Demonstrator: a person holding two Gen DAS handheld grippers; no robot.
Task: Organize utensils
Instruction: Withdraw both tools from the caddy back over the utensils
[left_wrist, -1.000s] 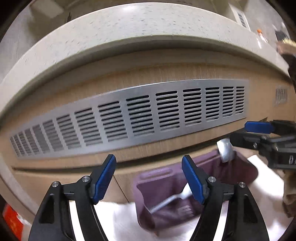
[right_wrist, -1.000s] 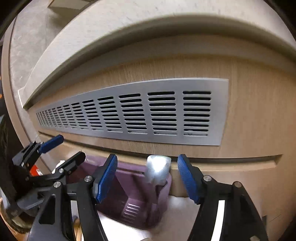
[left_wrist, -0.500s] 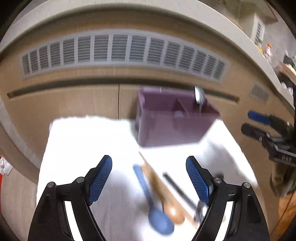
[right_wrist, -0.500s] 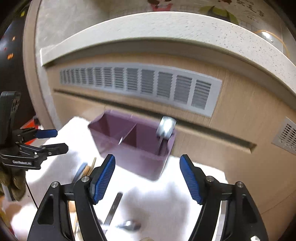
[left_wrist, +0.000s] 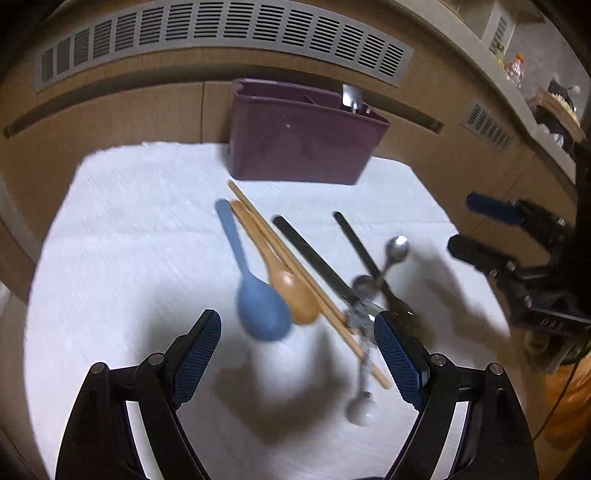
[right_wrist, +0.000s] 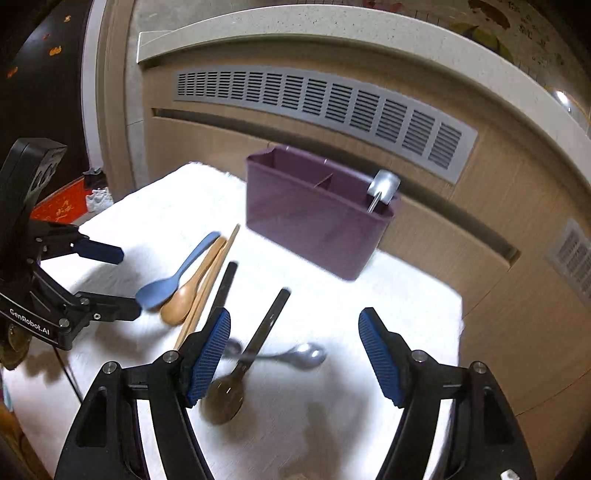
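We see a white cloth on the desk, with a fine woven texture. The utensil holder is dark purple, plain. One spoon is light blue, and the spoon beside it is a warm light brown, like the chopsticks. Two utensils have black handles, and the small spoon is shiny silver. The fingers of both grippers are black with blue pads that carry a small ribbed pattern. The cabinet behind is beige wood grain, and its vent is grey with rows of dark slots.
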